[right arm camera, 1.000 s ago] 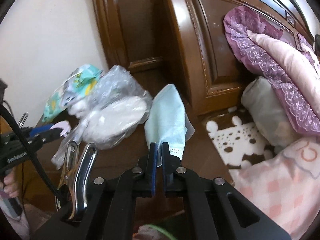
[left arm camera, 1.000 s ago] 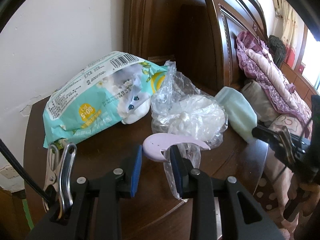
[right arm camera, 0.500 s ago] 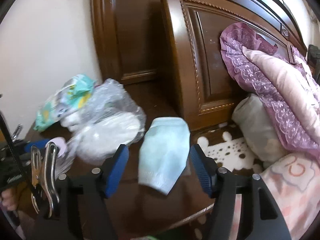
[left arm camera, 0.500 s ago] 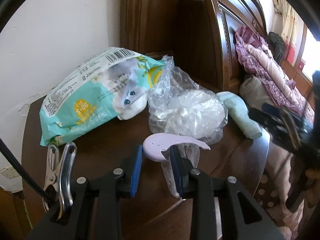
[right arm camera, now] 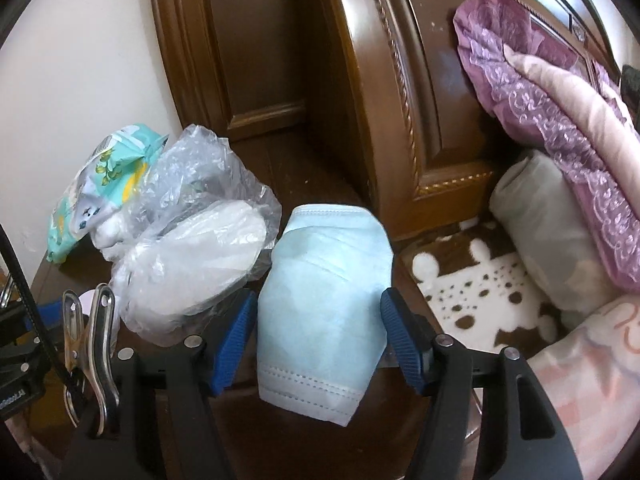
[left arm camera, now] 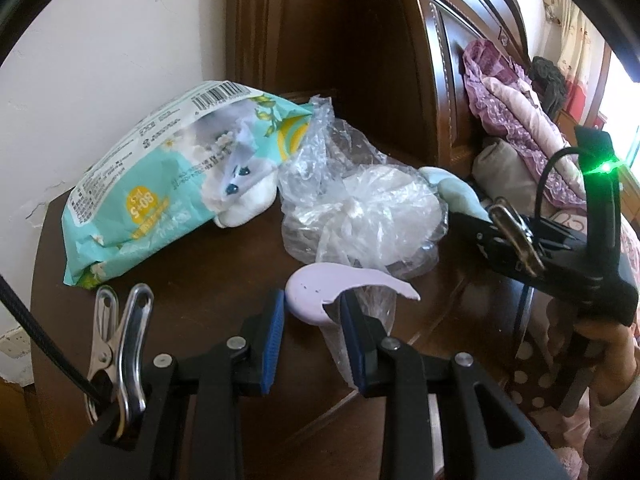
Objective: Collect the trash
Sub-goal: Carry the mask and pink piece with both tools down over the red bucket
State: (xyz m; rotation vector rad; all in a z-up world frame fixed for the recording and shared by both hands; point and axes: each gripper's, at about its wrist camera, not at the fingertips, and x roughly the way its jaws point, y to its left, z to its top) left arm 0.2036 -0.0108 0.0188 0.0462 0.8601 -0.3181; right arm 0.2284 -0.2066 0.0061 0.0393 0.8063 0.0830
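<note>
On the dark wooden nightstand [left arm camera: 192,296] lies a light blue face mask [right arm camera: 324,280], also showing in the left wrist view as the mask [left arm camera: 452,192] behind the bag. My right gripper [right arm camera: 317,299] straddles it with its jaws closing; the blue pads [right arm camera: 240,320] stand at the mask's two sides and do not squeeze it. My left gripper [left arm camera: 312,304] is shut on a lilac curved plastic piece [left arm camera: 308,292], with a strip of clear plastic hanging below it. A crumpled clear plastic bag [left arm camera: 360,212] with white stuff inside sits in the middle.
A teal wet-wipes pack [left arm camera: 168,184] leans against the white wall at the back left. The carved wooden headboard [right arm camera: 400,100] rises behind the nightstand. Pillows and purple lace bedding [right arm camera: 560,120] lie to the right. A hand [left arm camera: 608,356] holds the right gripper's handle.
The right gripper, shut on the mask a second ago, has let it go and opened wide; the mask now lies on the nightstand between its jaws. The left gripper has kept still.
</note>
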